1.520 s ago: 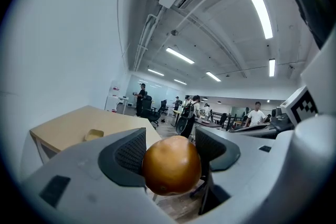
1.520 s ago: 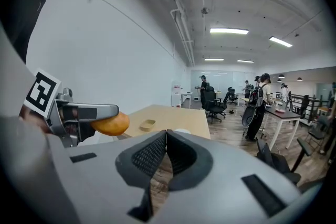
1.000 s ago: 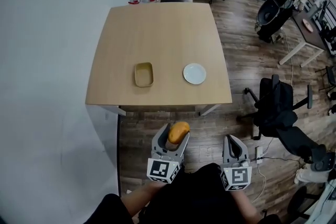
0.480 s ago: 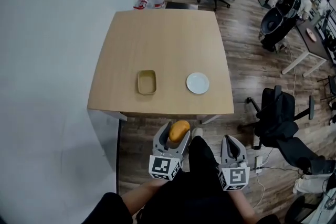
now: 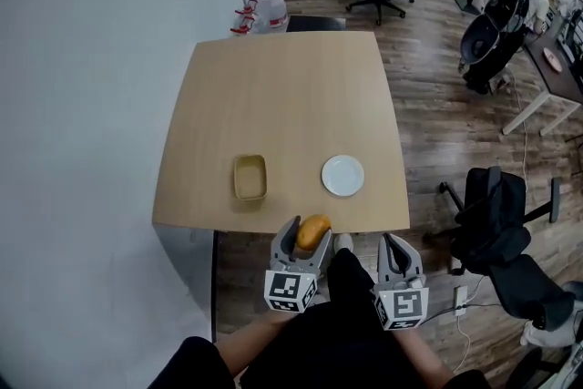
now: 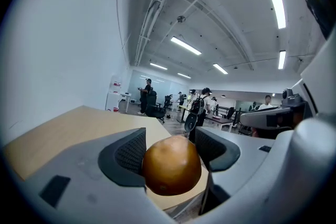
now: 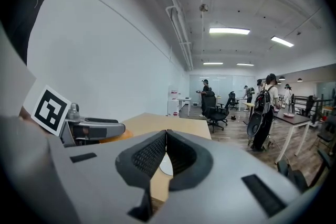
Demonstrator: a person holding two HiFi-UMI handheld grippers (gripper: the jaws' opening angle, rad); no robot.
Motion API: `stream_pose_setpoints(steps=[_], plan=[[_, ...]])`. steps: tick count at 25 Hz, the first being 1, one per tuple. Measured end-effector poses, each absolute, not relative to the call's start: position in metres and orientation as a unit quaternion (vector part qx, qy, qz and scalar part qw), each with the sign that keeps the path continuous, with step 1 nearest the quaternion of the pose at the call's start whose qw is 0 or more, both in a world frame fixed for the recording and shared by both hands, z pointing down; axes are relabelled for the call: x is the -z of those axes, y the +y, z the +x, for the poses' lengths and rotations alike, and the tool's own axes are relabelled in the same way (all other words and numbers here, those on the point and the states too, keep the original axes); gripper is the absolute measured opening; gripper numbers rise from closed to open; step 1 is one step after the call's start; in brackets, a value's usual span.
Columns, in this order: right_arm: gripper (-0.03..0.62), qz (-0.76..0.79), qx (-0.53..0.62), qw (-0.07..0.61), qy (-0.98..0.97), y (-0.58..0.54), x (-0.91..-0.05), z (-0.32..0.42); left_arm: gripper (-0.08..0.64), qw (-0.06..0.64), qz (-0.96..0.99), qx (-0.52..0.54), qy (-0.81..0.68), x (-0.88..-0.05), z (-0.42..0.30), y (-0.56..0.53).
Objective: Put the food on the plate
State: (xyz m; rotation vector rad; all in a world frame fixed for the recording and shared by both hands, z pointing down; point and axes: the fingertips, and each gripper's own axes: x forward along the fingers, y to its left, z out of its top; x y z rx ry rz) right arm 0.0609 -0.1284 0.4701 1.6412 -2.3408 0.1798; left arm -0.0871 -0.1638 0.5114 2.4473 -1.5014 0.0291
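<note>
Left tool [image 6: 168,145] pinches the food [image 6: 171,165], an orange-brown rounded piece. Both ribbed pads press its sides, jaws set wide around it. The food is in the air, right at the bench's [image 5: 282,96] near edge, roughly midway along that edge, not touching the bench top. The wood floor [image 5: 428,132] lies below the tools.

Right tool [image 7: 166,136] has its jaws pressed together with nothing between them. It sits just right of the left tool, a bit short of the near edge, pointing at the bench.

The white round plate [image 5: 342,175] lies flat on the bench close to the near edge, toward the near right corner, with nothing on it. A tan rectangular dish [image 5: 250,177] sits left of the plate, apart from it, equally close to the near edge. The rest of the bench top is bare wood.

Past the far edge, near the far left corner, stand water jugs [image 5: 271,9] on the floor. A black office chair [image 5: 496,228] stands off the right edge.
</note>
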Motion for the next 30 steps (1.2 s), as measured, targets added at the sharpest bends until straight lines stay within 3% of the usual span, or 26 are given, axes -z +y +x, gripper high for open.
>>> stream_pose_setpoints(steps=[20,30], plan=[[0.06,0.539,-0.14,0.174,-0.812,-0.294,-0.534,0.12,0.296,0.191,0.822,-0.123,-0.522,-0.64,-0.011,-0.322],[0.06,0.53,-0.167,0.192,-0.809,-0.315,-0.562,0.127,0.296,0.166,0.84,-0.187,-0.481,-0.716,0.013,-0.356]])
